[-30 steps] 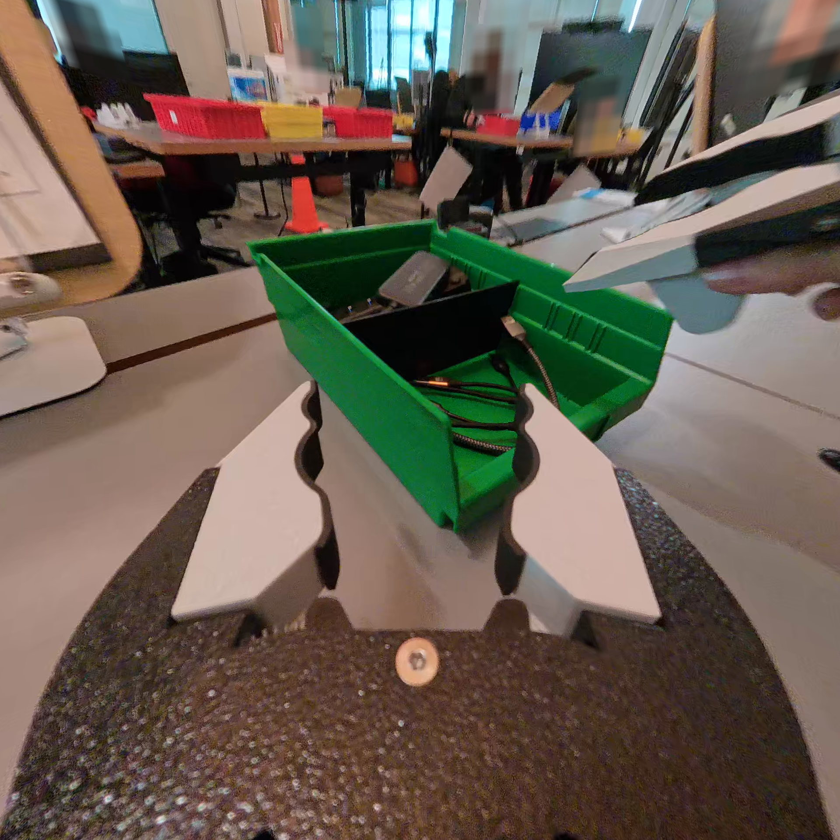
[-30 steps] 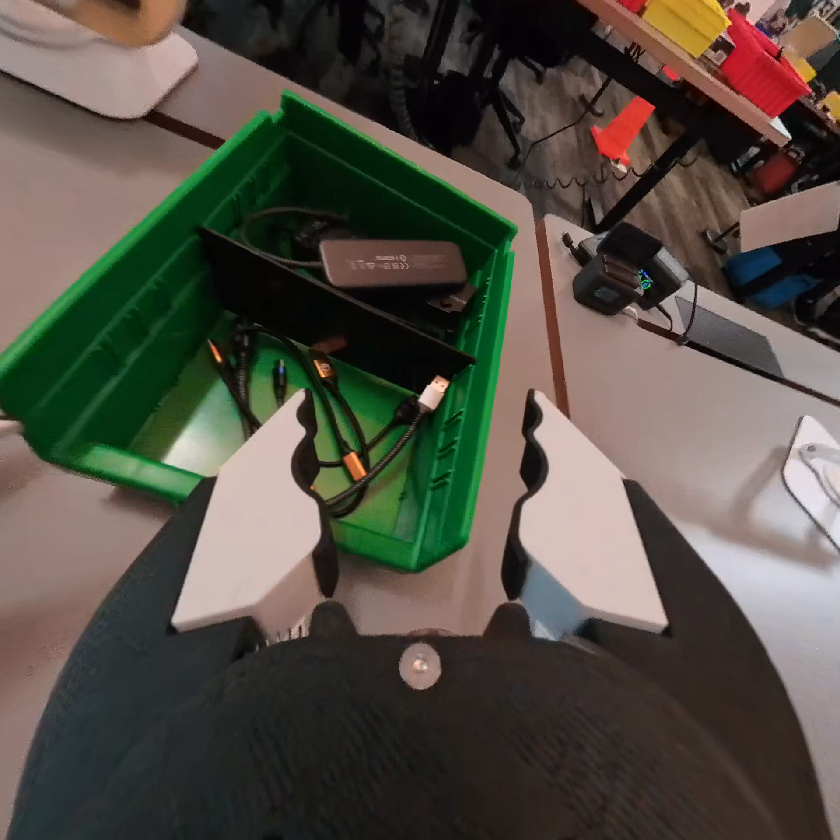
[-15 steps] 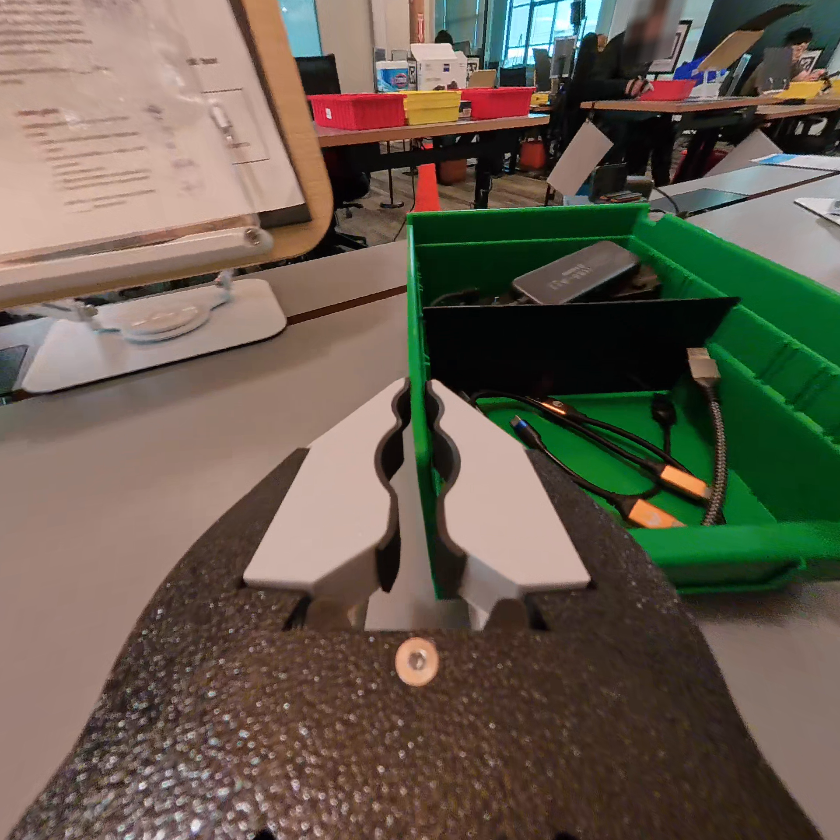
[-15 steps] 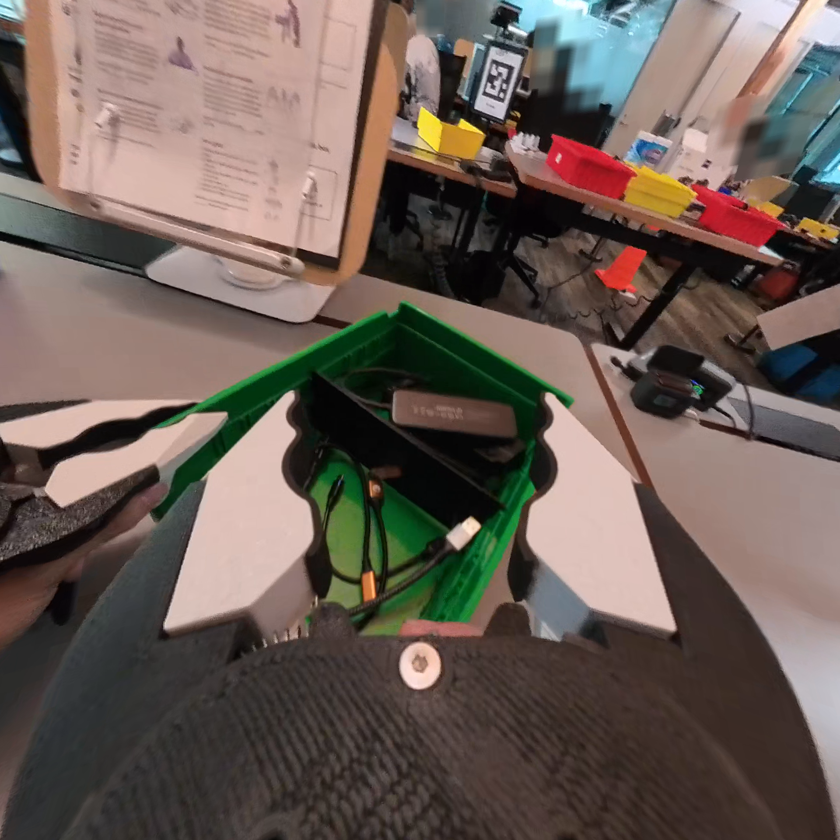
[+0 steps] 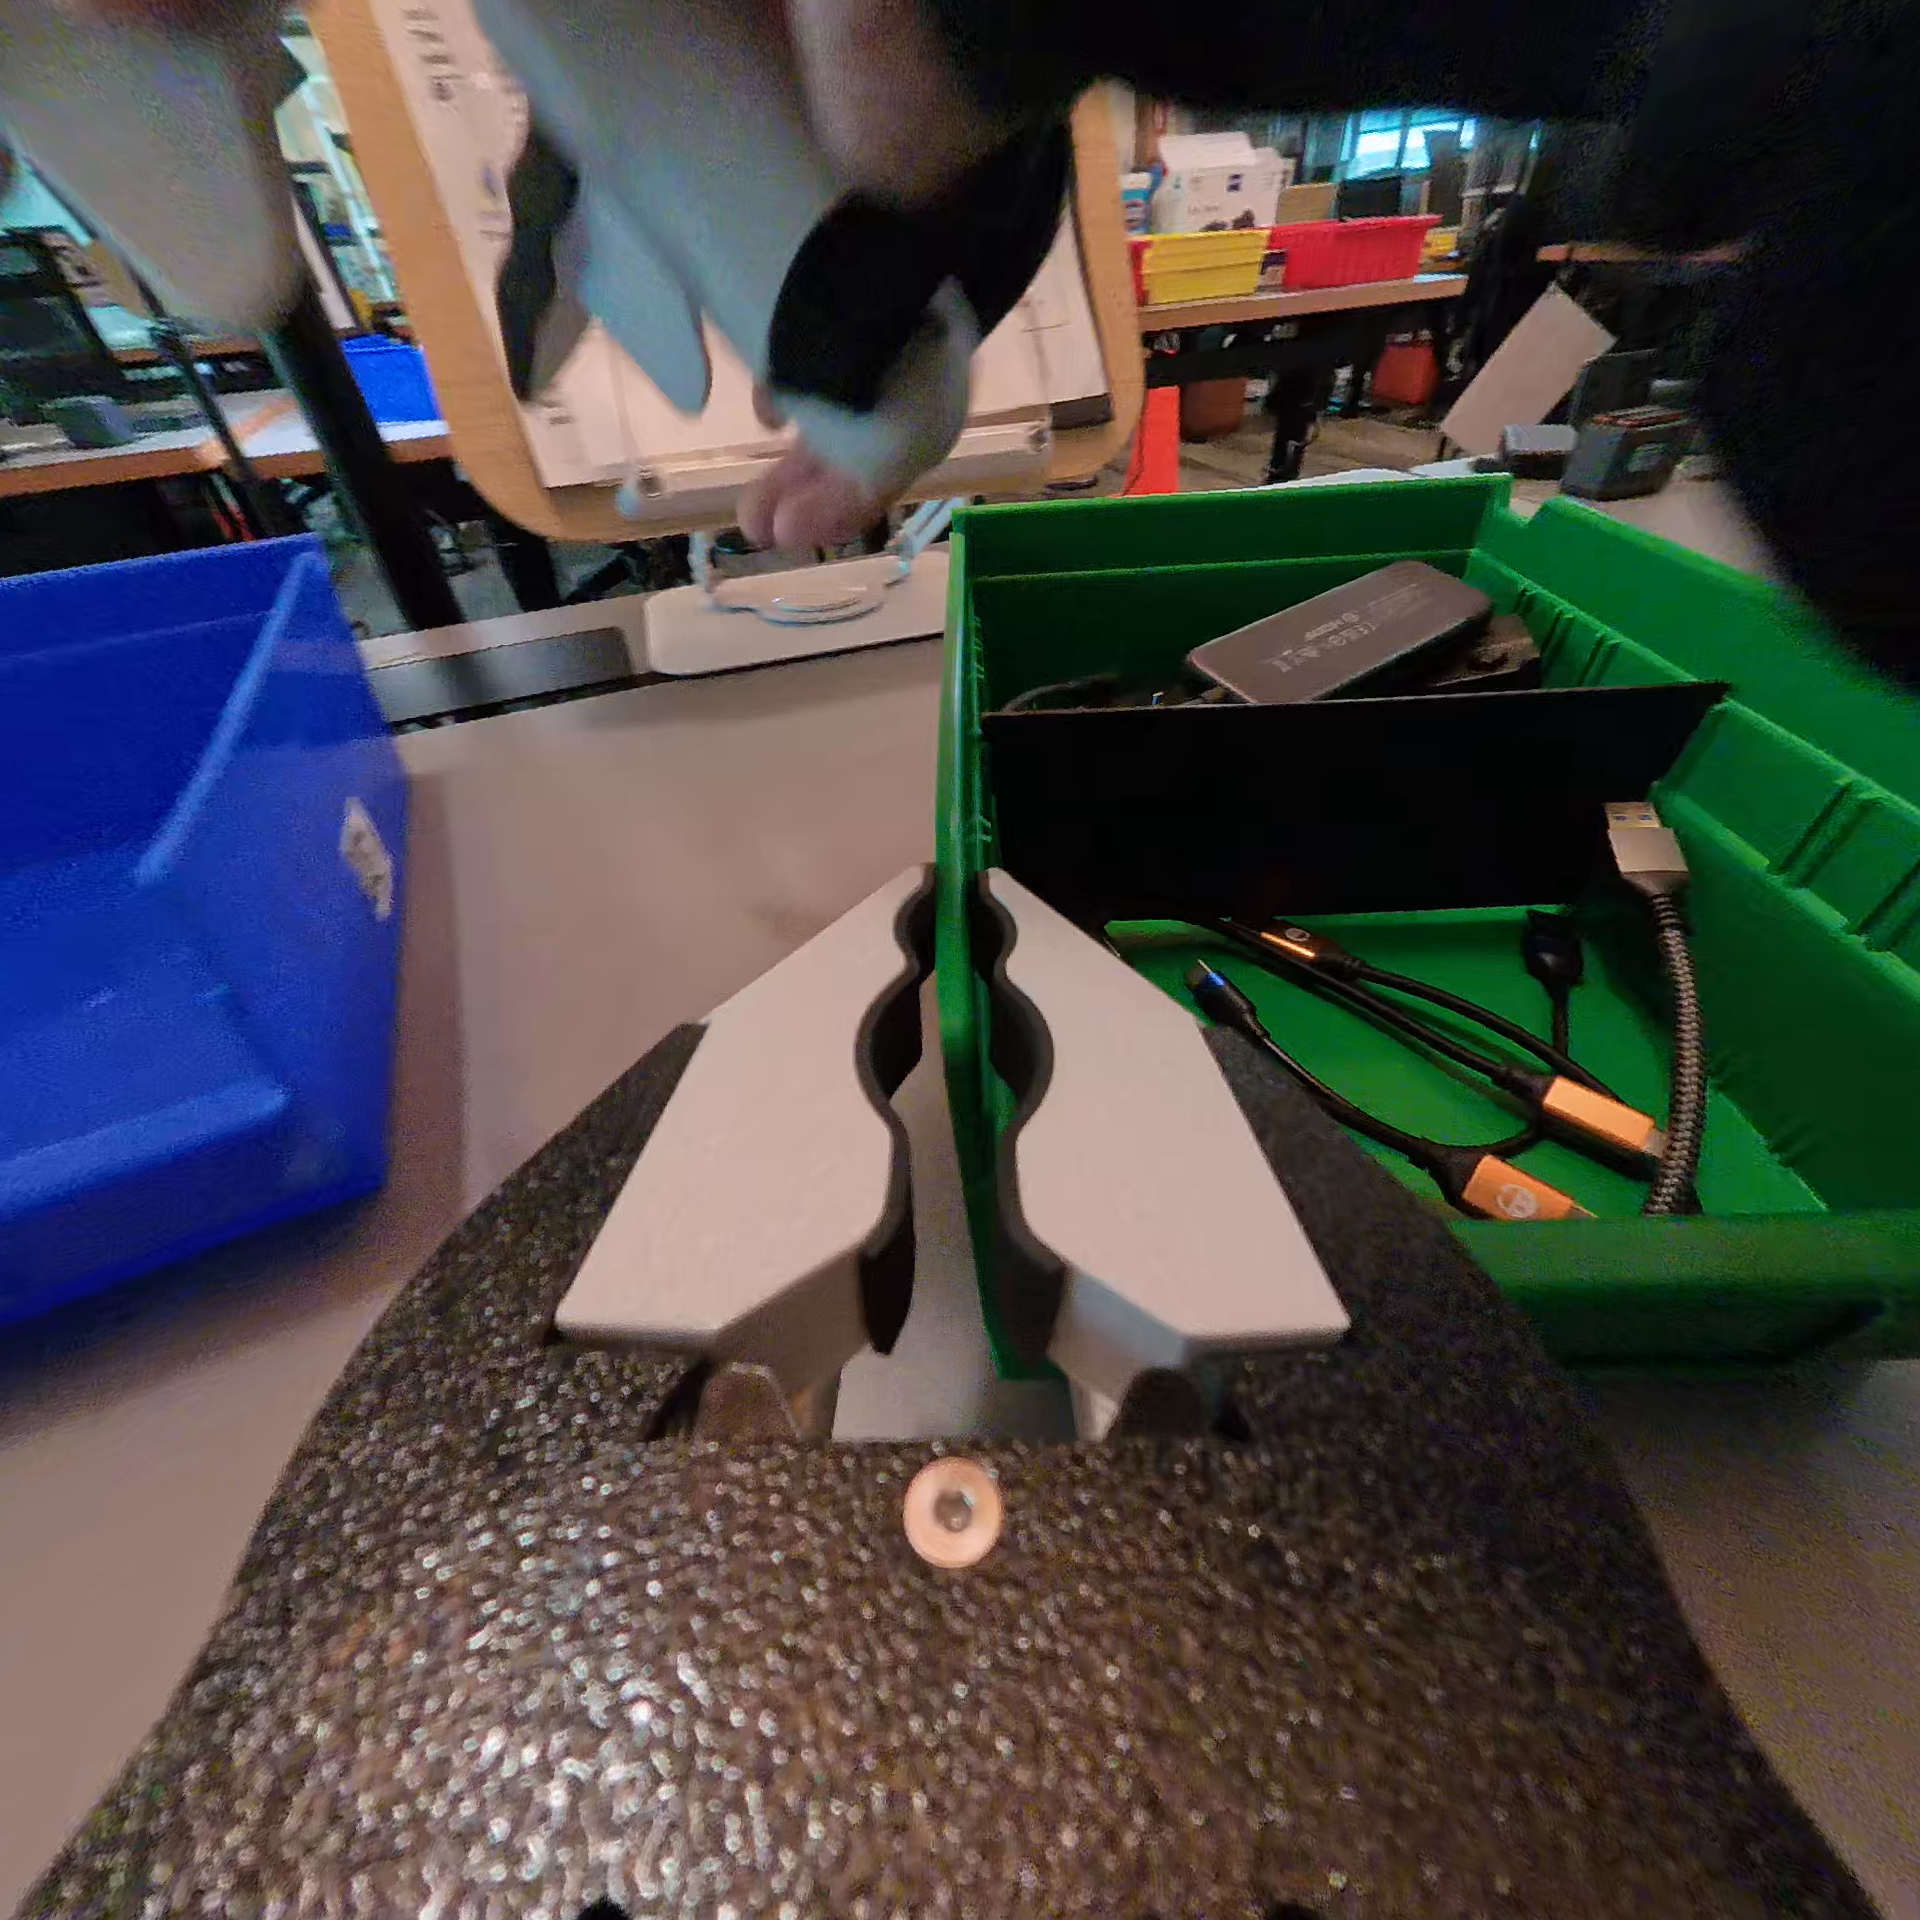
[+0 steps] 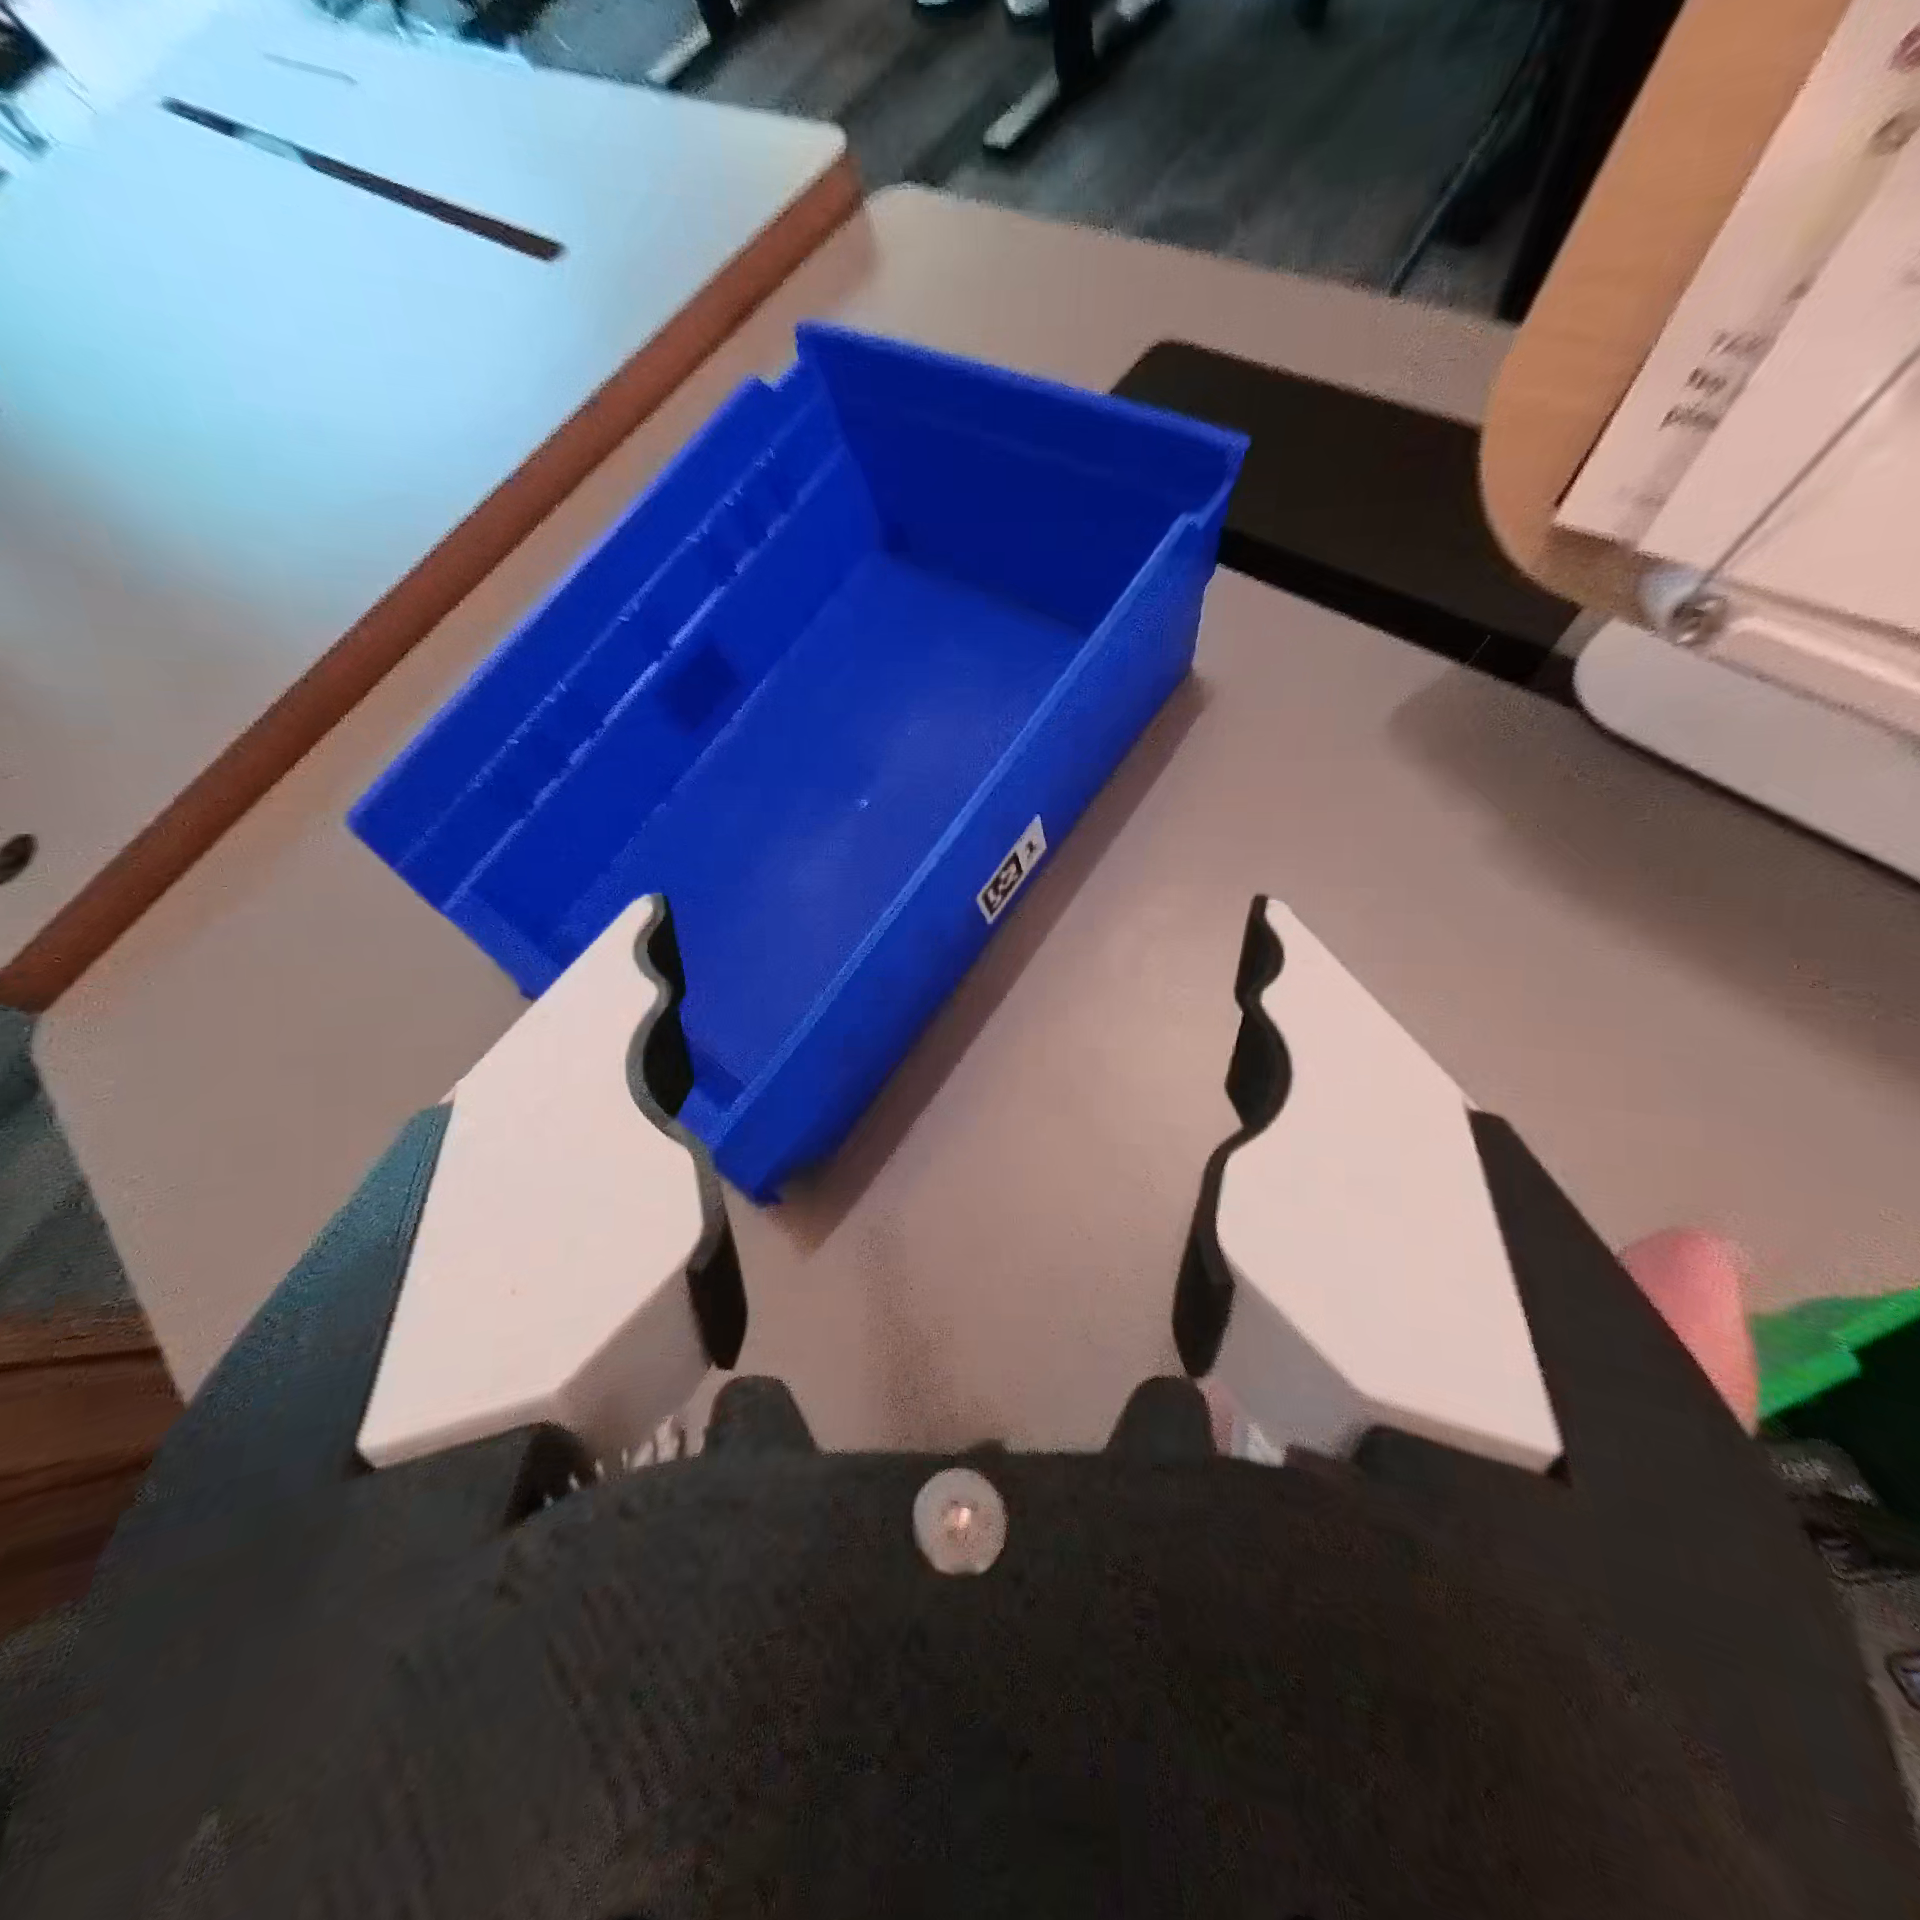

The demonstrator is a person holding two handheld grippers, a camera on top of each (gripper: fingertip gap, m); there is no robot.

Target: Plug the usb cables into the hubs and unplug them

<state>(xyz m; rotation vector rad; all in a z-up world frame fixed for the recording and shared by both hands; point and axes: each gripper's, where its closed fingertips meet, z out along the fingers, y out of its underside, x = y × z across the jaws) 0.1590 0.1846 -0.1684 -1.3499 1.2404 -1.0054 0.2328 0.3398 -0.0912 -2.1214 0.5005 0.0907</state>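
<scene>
At 12 o'clock in left wrist view, L gripper (image 5: 956, 914) has fingers nearly together, clamped on the near-left side wall of the green bin (image 5: 1766, 1288): one finger outside the wall, one inside. Gripper points roughly level along the wall.

Green bin sits on grey tabletop (image 5: 644, 831). Black divider (image 5: 1330, 800) splits it crosswise. Near compartment, approx 3 o'clock: usb cables (image 5: 1455, 1039), black w/ orange plugs, plus a braided cable w/ silver plug leaning on the right wall. Far compartment, approx 1 o'clock: grey hub (image 5: 1340, 644) lying tilted on other dark items.

R gripper (image 6: 961, 914): fingers wide apart, holding nothing, touching nothing. Tilted down at tabletop, hanging just over the near corner of blue bin (image 6: 831, 707), which lies at 11–12 o'clock. Same gripper shows blurred at 11 o'clock in left wrist view. Document stand (image 6: 1704, 416) at 2 o'clock.
</scene>
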